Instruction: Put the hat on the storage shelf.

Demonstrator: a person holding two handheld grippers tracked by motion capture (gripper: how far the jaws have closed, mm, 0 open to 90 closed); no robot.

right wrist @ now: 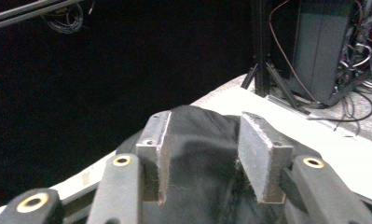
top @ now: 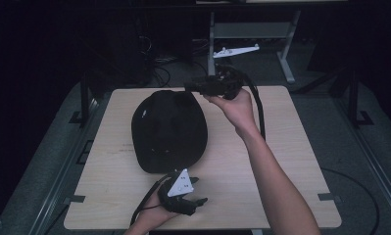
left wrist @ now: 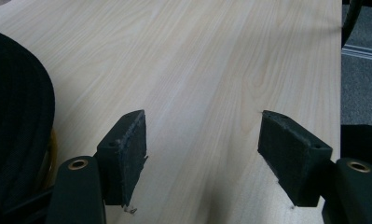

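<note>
Black cap (top: 169, 129) lies between 2 hand-held grippers on the table (top: 291, 161).

The black bag (left wrist: 13, 126) ran off the left edge of the left gripper view, and in the right gripper view its cloth (right wrist: 202, 172) was half hidden behind the jaws.

Two black handheld grippers, the left gripper (top: 199, 199) topped by a grey three-cornered plate (top: 180, 183), each with brass-ringed screw holes, fuzzy-padded rectangular jaws and a trailing black cable (top: 256, 104); forearms bare, unsleeved.
</note>
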